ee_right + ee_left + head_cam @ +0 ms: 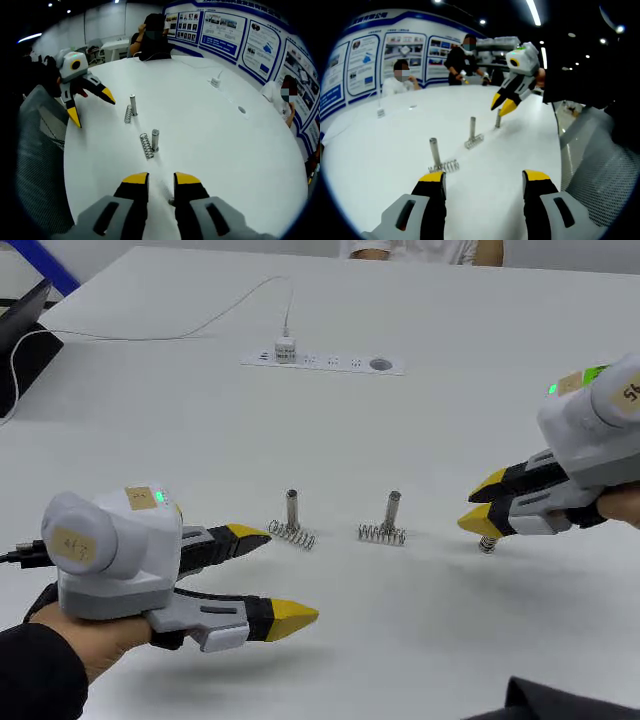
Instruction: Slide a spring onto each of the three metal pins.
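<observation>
Two metal pins stand upright mid-table: a left pin (292,507) and a middle pin (394,508). A spring (292,534) lies flat at the base of the left pin, and a second spring (382,534) lies at the base of the middle one. A third pin (488,543) with a spring coiled around it stands just under my right gripper (481,505), whose jaws are a little apart and hold nothing. Low down between those jaws I see the third pin (171,201). My left gripper (272,575) hovers open, wide, in front of the left pin (435,150).
A white power strip (325,361) with a plugged charger (285,348) and cable lies at the back of the white table (420,640). A dark object (22,335) sits at the far left edge. People stand beyond the table. A mesh chair (37,150) is beside it.
</observation>
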`<action>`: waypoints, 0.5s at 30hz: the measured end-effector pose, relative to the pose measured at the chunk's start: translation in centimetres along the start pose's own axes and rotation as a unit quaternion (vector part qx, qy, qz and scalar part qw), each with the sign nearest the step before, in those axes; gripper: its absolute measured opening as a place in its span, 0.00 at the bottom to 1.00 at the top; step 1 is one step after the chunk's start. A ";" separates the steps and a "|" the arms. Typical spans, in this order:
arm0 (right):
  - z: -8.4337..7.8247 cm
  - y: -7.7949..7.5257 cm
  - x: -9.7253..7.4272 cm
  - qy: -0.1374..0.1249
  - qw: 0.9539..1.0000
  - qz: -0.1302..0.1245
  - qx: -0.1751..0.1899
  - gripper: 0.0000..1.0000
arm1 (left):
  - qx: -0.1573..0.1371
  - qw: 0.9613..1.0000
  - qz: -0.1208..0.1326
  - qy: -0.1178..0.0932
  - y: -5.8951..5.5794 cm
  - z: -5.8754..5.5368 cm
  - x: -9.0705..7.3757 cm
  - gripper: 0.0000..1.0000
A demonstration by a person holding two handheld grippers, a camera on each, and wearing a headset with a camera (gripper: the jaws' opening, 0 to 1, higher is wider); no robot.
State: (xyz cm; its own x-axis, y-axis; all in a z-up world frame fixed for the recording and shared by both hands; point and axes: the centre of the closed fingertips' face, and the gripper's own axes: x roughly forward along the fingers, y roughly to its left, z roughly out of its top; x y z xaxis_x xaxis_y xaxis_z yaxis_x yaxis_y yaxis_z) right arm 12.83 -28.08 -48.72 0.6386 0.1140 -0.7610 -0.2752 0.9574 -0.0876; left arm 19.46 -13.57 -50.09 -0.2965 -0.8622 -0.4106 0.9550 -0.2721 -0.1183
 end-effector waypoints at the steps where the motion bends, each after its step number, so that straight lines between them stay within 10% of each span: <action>1: 0.1 0.2 0.2 0.001 1.000 0.003 -0.002 0.21 | 0.000 1.000 0.000 0.000 0.0 0.0 0.0 0.63; 15: 1.6 2.0 3.5 0.012 0.999 0.039 -0.034 0.20 | 0.001 1.000 -0.001 0.001 -0.2 0.1 0.1 0.63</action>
State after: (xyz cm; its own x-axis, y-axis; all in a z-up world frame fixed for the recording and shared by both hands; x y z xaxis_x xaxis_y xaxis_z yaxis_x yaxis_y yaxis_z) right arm 15.66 -25.34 -50.51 0.5958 0.1811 -0.7825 -0.3727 0.9253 -0.0697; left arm 19.26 -13.60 -50.02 -0.2984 -0.8610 -0.4119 0.9544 -0.2743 -0.1180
